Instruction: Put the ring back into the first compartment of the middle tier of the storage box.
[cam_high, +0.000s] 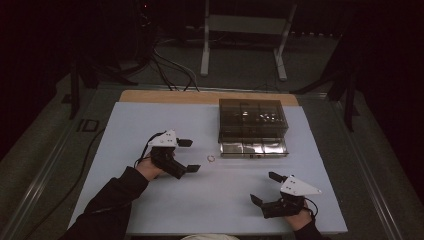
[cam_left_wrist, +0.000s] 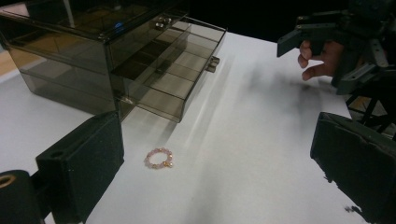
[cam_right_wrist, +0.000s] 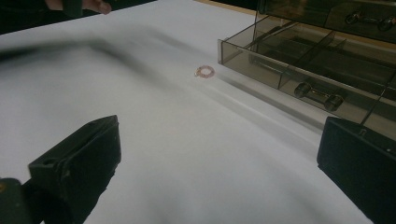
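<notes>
We hold both grippers spread wide: the left gripper (cam_high: 189, 155) beside the bead ring (cam_high: 211, 159), the right gripper (cam_high: 264, 188) well apart. The box's drawer (cam_high: 254, 148) stands open.

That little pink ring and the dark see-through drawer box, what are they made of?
The beaded ring looks like small glossy pink beads, glass or plastic, with a gold-coloured bead or two. The drawer box seems smoke-tinted clear plastic: you see through its shiny walls to the dividers in its open drawer.
</notes>
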